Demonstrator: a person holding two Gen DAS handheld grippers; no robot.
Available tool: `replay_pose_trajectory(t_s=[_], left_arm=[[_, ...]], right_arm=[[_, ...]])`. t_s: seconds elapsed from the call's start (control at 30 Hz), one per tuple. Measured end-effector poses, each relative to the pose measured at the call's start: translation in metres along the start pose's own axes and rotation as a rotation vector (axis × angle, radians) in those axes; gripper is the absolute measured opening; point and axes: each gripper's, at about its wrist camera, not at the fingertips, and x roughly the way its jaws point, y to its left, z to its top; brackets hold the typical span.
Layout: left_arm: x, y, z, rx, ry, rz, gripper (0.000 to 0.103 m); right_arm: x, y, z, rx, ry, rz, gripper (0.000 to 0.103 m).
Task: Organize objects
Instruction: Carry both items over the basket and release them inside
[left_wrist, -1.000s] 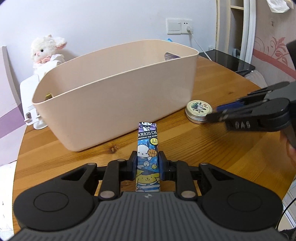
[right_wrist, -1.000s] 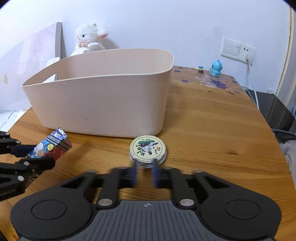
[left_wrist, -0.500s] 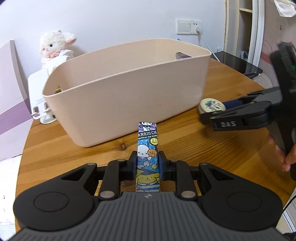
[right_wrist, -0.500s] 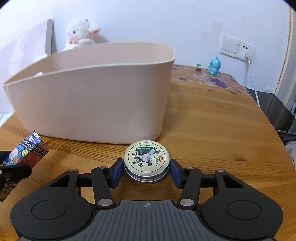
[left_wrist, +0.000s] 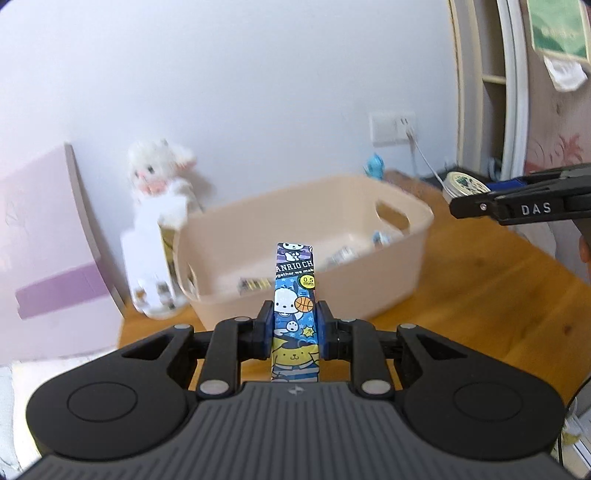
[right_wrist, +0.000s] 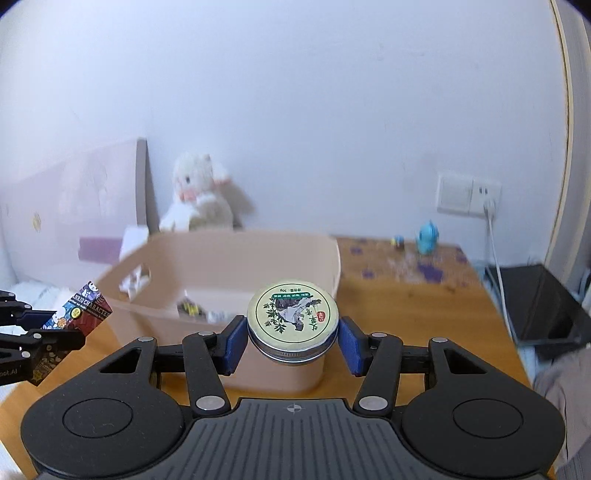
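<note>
My left gripper (left_wrist: 294, 325) is shut on a blue cartoon-printed pen box (left_wrist: 294, 295), held in the air in front of the beige plastic bin (left_wrist: 406, 254). My right gripper (right_wrist: 293, 334) is shut on a round metal tin (right_wrist: 292, 317) with a green plant label, held above the bin's near wall (right_wrist: 280, 373). The tin (left_wrist: 463, 183) and right gripper also show at the right of the left wrist view. The pen box (right_wrist: 79, 310) shows at the left of the right wrist view. Several small items lie inside the bin.
A white plush toy (right_wrist: 199, 199) stands behind the bin by a pink board (left_wrist: 44, 251). A blue figurine (right_wrist: 427, 238) and a wall socket with a cable (right_wrist: 467, 194) sit at the back right. The wooden table (right_wrist: 413, 314) extends to the right.
Both grippers rose off the table with their objects. The right gripper closed on the tin and lifted it. The bin's inside now shows from above.
</note>
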Motion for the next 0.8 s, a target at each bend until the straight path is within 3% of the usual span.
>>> replay_pose_trajectory(t_s=[0.27, 0.4, 0.57, 0.8], left_arm=[[0.026, 0.019, 0.046, -0.04, -0.065, 0.081, 0.025], [0.059, 0.026, 0.063, -0.039, -0.034, 0.103, 0.025], [0.105, 0.029, 0.072, -0.092, 0.053, 0.126, 0.025], [0.156, 0.025, 0.061, -0.123, 0.206, 0.146, 0.025]], right_arm=[[0.018, -0.005, 0.045, 0.006, -0.085, -0.004, 0.05], [0.037, 0.0, 0.056, 0.006, -0.08, -0.005, 0.05], [0.076, 0.014, 0.056, -0.024, 0.011, 0.007, 0.05], [0.125, 0.034, 0.037, -0.081, 0.156, -0.002, 0.05]])
